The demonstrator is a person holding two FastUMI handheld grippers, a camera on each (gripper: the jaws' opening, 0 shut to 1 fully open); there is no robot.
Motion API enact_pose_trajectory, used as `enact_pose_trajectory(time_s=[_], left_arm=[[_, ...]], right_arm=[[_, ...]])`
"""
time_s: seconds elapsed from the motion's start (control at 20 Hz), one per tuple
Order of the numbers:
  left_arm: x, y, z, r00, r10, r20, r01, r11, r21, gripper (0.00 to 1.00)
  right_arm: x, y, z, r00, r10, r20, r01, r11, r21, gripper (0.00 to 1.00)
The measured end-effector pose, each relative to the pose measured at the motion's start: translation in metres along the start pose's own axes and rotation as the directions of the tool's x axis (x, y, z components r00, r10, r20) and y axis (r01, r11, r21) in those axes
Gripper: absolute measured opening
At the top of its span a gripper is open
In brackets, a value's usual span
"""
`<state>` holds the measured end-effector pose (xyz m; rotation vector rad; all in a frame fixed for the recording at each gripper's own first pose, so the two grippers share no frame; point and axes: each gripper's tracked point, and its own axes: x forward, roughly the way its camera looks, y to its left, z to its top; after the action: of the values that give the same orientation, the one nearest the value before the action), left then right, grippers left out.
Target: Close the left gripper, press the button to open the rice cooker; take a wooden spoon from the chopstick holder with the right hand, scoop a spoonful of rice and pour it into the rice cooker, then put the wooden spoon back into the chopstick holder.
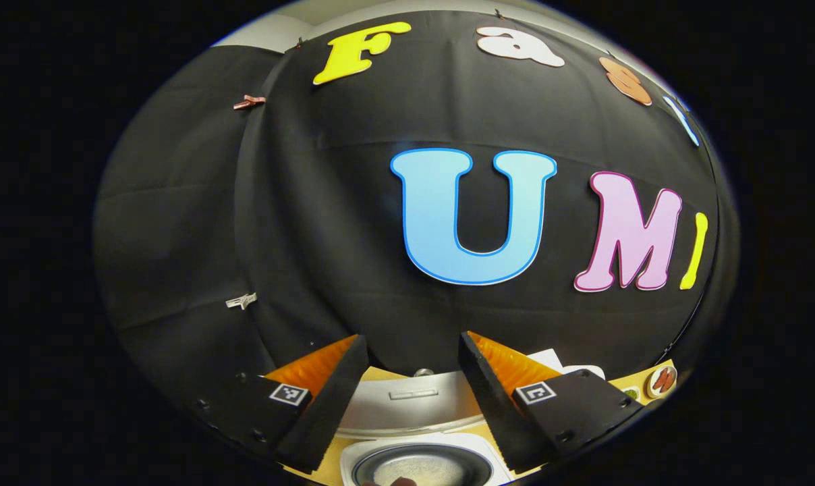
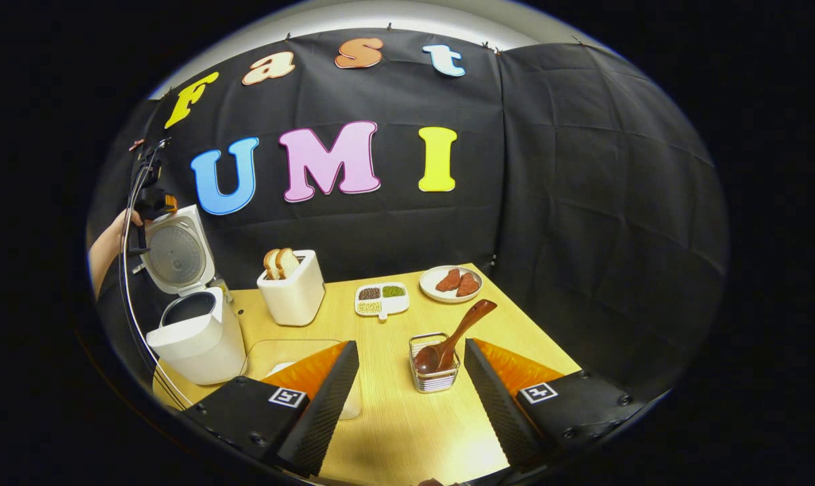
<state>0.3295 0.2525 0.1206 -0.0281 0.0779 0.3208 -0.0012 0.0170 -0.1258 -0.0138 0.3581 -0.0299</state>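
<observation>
1. Right gripper hangs over the table with its jaws wide apart, nothing between them.
2. The spoon sits in the holder, bowl end down, handle leaning out toward 1 o'clock. The holder is just ahead of the gap between the fingers, a bit nearer the right one.
3. The cooker is out at 9 o'clock in the right gripper view, lid flipped up, pot visible inside. A hand with the other gripper is up behind the lid.
4. Left gripper also has its jaws spread, holding nothing. It's above the open cooker, which shows at 6 o'clock.
5. Elsewhere on the table: toaster with bread, a divided dish of grains, a plate at 12 o'clock, and a clear container near 8 o'clock.
</observation>
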Motion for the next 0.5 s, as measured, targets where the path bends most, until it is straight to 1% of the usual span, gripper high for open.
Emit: enact_pose_trajectory(time_s=[0.2, 0.35, 0.5], left_arm=[[-0.031, -0.009, -0.018, 0.997, 0.012, -0.071, -0.013, 1.000, -0.014, 0.97], [-0.060, -0.016, -0.045, 0.992, 0.014, -0.128, -0.016, 1.000, -0.016, 0.97], [-0.090, -0.023, -0.078, 0.984, 0.015, -0.180, -0.022, 0.999, -0.033, 0.97]], right_arm=[[0.010, 0.009, -0.003, 0.999, 0.045, -0.002, -0.045, 0.999, 0.030, 0.99], [0.019, 0.017, -0.012, 0.996, 0.091, -0.022, -0.089, 0.994, 0.069, 0.99], [0.023, 0.019, -0.018, 0.990, 0.135, -0.032, -0.132, 0.988, 0.081, 0.99]])
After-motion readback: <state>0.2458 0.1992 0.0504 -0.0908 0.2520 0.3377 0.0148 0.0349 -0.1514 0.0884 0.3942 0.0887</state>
